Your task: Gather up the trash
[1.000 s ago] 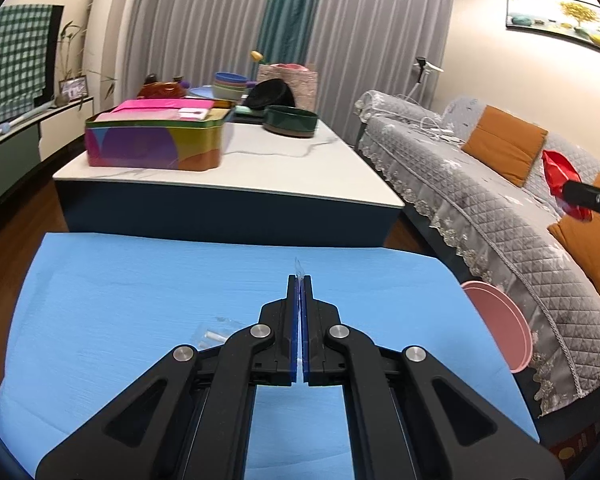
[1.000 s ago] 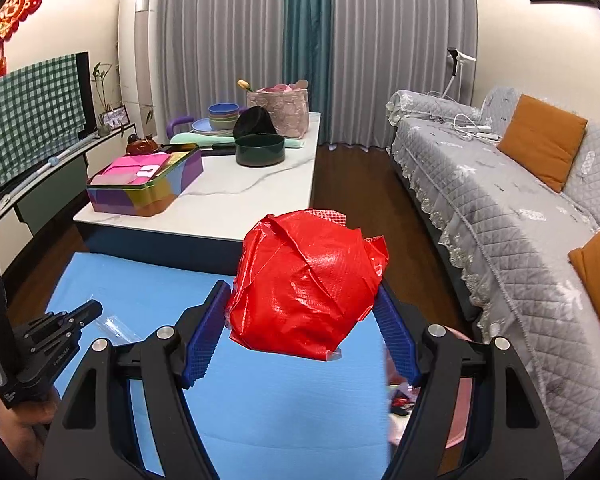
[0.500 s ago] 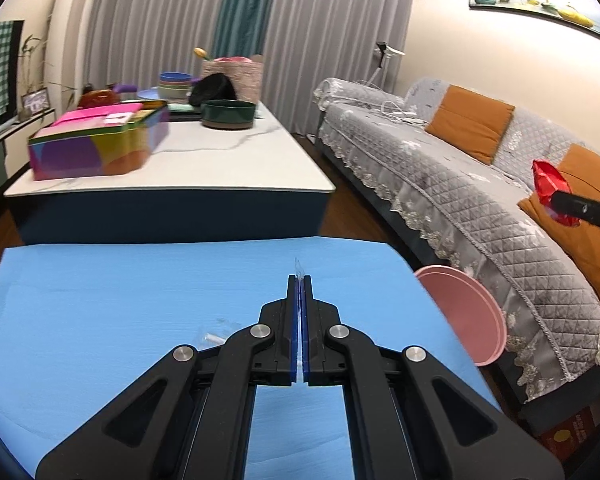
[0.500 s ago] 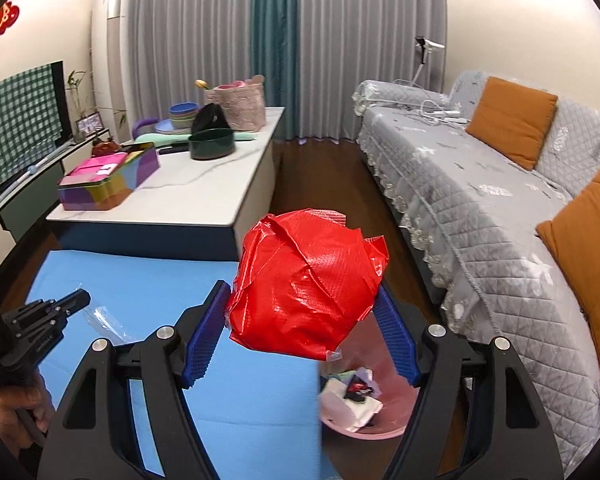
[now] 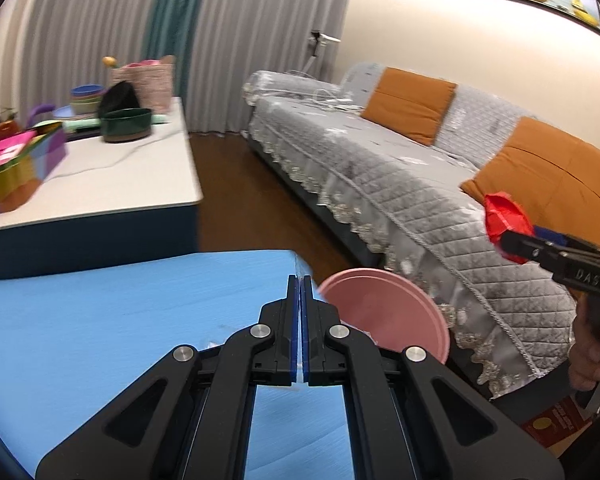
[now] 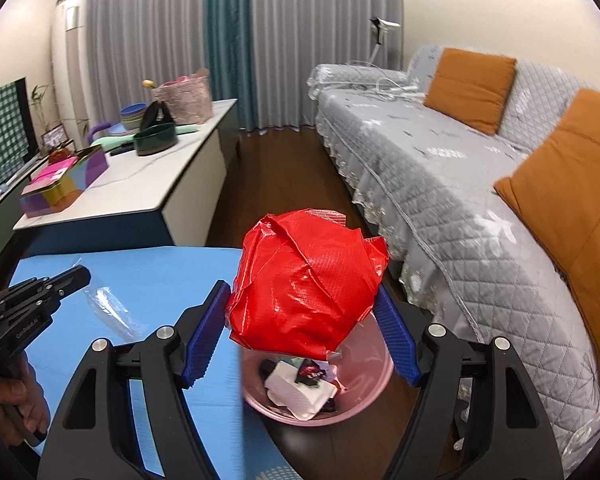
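Note:
My right gripper [image 6: 302,312] is shut on a crumpled red plastic bag [image 6: 304,288] and holds it right above the pink trash bin [image 6: 380,384], which has white and dark scraps inside. In the left wrist view the red bag [image 5: 504,220] and right gripper [image 5: 516,240] hang at the far right, above and right of the pink bin [image 5: 384,312]. My left gripper [image 5: 299,280] is shut on a thin clear plastic wrapper [image 5: 300,268] over the blue mat [image 5: 100,332]. From the right wrist view the left gripper [image 6: 80,276] holds the clear wrapper [image 6: 108,308].
A grey quilted sofa [image 6: 440,168] with orange cushions [image 6: 472,88] runs along the right. A white-topped low table [image 6: 140,184] behind the mat carries a colourful tin [image 6: 64,184], a dark green bowl [image 6: 156,140] and a pink basket [image 6: 184,96]. Dark wood floor lies between.
Both grippers have swung right toward the bin. The red bag now hangs directly over the bin's opening; the left gripper has moved to the mat's right edge with the wrapper.

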A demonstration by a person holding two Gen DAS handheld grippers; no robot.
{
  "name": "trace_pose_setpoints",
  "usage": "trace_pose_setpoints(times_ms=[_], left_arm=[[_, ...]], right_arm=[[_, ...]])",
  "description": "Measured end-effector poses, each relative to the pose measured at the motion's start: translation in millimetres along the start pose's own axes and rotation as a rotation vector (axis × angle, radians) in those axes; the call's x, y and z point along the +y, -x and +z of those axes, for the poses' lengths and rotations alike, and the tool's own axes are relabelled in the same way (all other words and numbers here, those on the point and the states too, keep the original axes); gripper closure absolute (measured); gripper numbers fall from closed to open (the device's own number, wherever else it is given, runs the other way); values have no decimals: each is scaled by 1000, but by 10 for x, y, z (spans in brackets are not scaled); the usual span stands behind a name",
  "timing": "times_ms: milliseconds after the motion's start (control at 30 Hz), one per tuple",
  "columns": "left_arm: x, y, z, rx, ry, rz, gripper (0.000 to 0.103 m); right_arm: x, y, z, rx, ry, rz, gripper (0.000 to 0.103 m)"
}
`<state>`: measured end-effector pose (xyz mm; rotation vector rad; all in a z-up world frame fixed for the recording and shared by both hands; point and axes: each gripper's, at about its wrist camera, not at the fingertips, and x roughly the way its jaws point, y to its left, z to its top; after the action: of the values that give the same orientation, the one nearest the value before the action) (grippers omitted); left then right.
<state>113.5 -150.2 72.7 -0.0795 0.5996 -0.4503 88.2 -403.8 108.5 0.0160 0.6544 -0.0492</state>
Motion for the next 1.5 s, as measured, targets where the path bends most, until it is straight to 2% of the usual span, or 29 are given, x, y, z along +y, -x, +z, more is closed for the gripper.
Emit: trace_pose_setpoints(times_ms=[333,600,1067,1200,1233,1300,1333,1500], left_arm=[[-620,-668,179,47,-81,-107,102],[-857,-1096,162,102,-127,-132,102],[-833,-1423,51,170,-147,-143,102],[-830,-1475,50,183,-151,-148,101],[-830,-1495,47,192,-156,-147,95],[-820,-1516,48,199,-157,-133,69],[-798,-1504,55,191,-151,-121,52],[-730,-1428,85,177,-138,-107,49]], right_arm=[[-383,-259,-124,46,-50,-46,32],[-507,-453,-138,72,-76,-67,31],[-438,-755,-150,107,-73,-56,31],[-403,-812,-153,115,-68,-61,28],[-402,-826,-152,117,-66,-63,22],[-405,-847,-146,118,-71,-62,10],[-416,-853,-149,116,-75,-66,7],[-417,-866,-141,122,-88,-70,5]])
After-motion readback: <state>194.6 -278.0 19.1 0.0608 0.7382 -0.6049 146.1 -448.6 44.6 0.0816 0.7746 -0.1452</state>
